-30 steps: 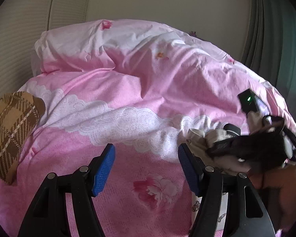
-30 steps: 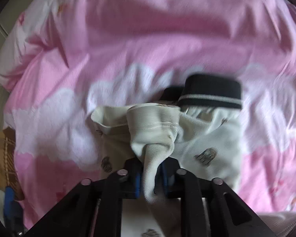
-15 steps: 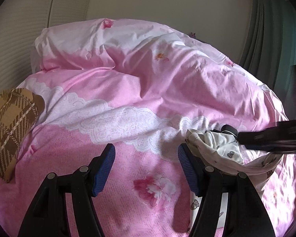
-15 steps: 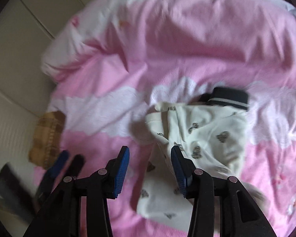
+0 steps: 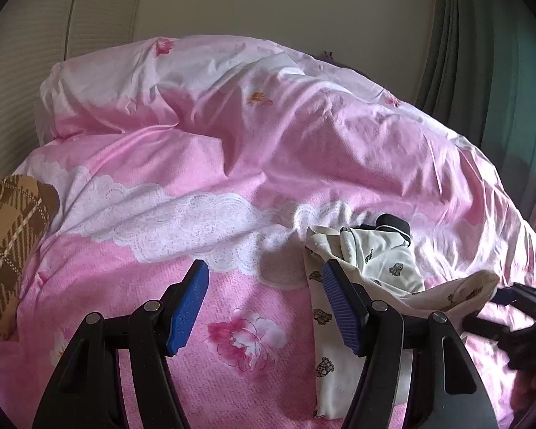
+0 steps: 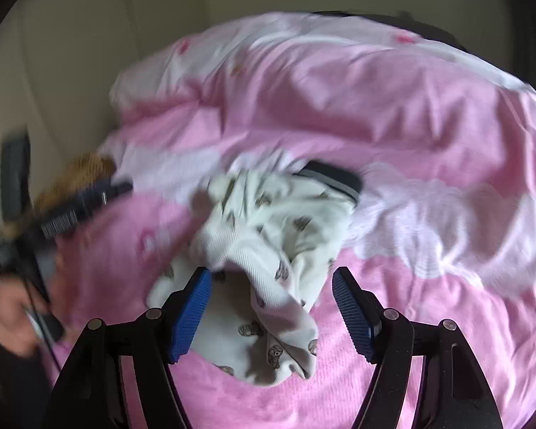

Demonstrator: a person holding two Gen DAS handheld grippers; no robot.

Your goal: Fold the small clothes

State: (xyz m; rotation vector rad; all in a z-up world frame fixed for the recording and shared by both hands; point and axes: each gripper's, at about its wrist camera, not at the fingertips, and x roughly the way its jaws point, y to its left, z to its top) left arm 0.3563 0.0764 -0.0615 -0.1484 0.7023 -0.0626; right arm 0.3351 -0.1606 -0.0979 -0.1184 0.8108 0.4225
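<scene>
A small cream garment (image 5: 378, 268) printed with little animals lies crumpled on the pink duvet (image 5: 232, 150), with a black striped cuff (image 5: 393, 222) at its far end. It also shows in the right wrist view (image 6: 268, 250), with the cuff (image 6: 334, 178) behind it. My left gripper (image 5: 264, 304) is open and empty, its right finger beside the garment's left edge. My right gripper (image 6: 271, 311) is open, hovering over the garment's near end. The right gripper shows blurred at the right edge of the left wrist view (image 5: 518, 300).
A brown plaid cushion (image 5: 7, 243) lies at the bed's left edge. A white wall panel (image 5: 25, 53) stands left and green curtains (image 5: 482, 53) hang right. The left gripper (image 6: 71, 211) shows blurred in the right wrist view.
My right gripper has let go of the cream garment, opened wide and pulled back toward me. The garment has dropped onto the duvet. The left gripper has barely moved.
</scene>
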